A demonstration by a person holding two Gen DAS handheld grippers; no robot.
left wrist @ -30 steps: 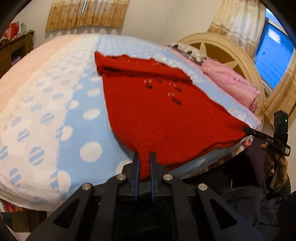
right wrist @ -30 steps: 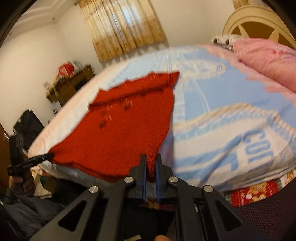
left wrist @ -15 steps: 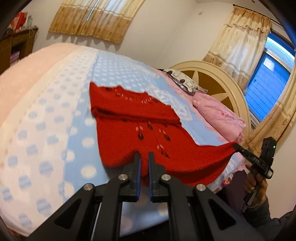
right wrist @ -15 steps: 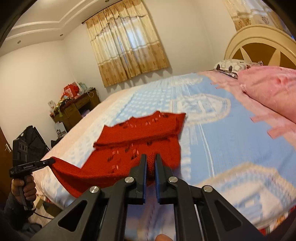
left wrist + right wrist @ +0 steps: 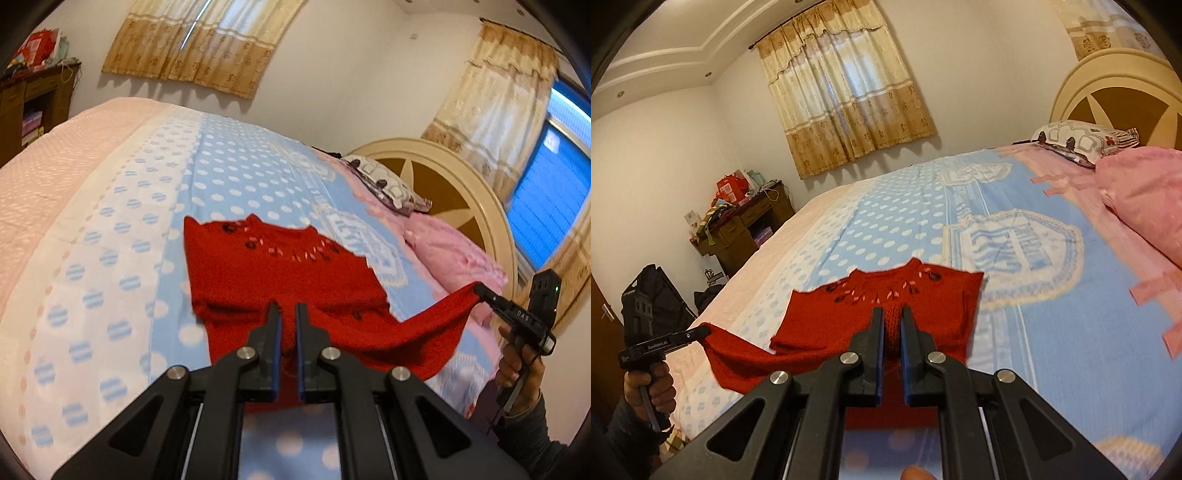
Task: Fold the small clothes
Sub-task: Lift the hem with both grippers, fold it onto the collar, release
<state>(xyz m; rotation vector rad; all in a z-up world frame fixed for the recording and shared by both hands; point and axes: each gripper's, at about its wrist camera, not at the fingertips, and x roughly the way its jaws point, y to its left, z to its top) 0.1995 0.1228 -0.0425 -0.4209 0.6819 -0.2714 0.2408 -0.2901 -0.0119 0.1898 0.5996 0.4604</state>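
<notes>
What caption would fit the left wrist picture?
Two handheld grippers, left and right, lift the red knitted garment above the polka-dot bedspread.

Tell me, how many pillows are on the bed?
2: a pink pillow near the headboard, and a patterned pillow behind it, right against the headboard. More may be hidden out of view.

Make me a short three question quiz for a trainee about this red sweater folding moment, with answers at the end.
1. True or false: both grippers grip the red knit sweater.
2. What does the sweater lie on? A) polka-dot bed cover B) desk C) floor
3. Fill in: the lifted hem between the left gripper and right gripper hangs ____.

Key: 1 true; 2 A, the polka-dot bed cover; 3 slack.
</notes>
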